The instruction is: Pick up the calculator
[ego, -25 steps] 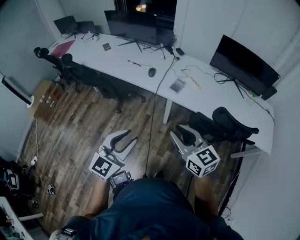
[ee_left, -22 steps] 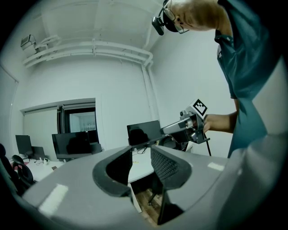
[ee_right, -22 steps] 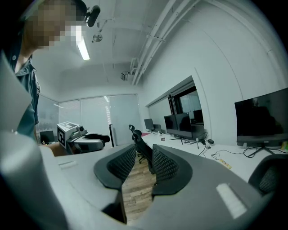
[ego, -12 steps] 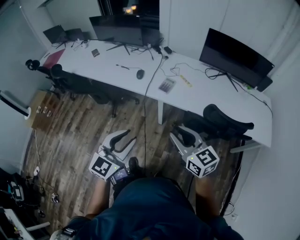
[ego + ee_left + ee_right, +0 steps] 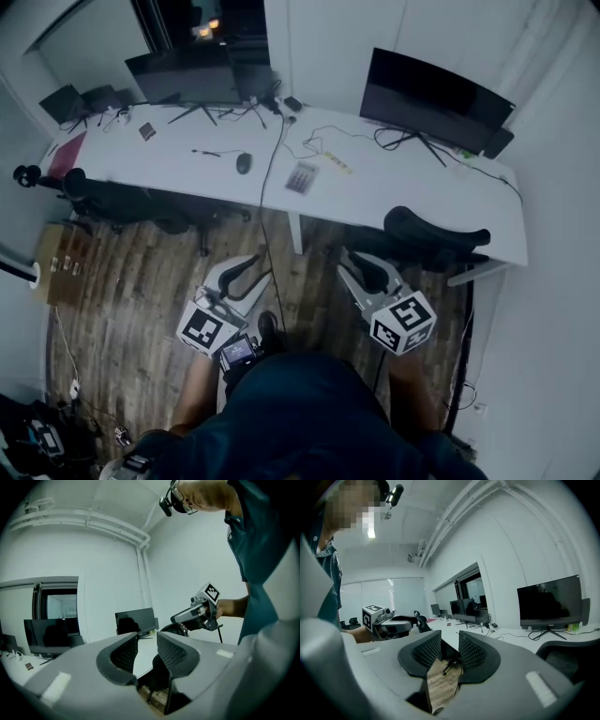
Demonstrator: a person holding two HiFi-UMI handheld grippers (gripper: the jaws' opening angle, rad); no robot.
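The calculator [image 5: 302, 177] is a small grey slab lying flat on the long white desk [image 5: 394, 202], between the two monitors and near a hanging black cable [image 5: 272, 178]. Both grippers are held low over the wooden floor, well short of the desk. My left gripper [image 5: 246, 273] stands open and empty, as its own view [image 5: 146, 641] confirms. Beside it, my right gripper [image 5: 361, 271] is open with nothing between its jaws [image 5: 450, 641]. Each gripper appears in the other's view: the right gripper [image 5: 199, 612] and the left gripper [image 5: 393, 623].
Two dark monitors [image 5: 436, 89] [image 5: 183, 75] stand at the desk's back. A mouse [image 5: 244, 163] and a pen [image 5: 208, 152] lie left of the calculator. Black office chairs [image 5: 433, 234] [image 5: 112, 202] are tucked at the desk's front edge. A cardboard box [image 5: 58, 253] sits on the floor at left.
The head view has swung so the desk and calculator sit further left and more square-on. Both grippers keep the same spots in view, still open.
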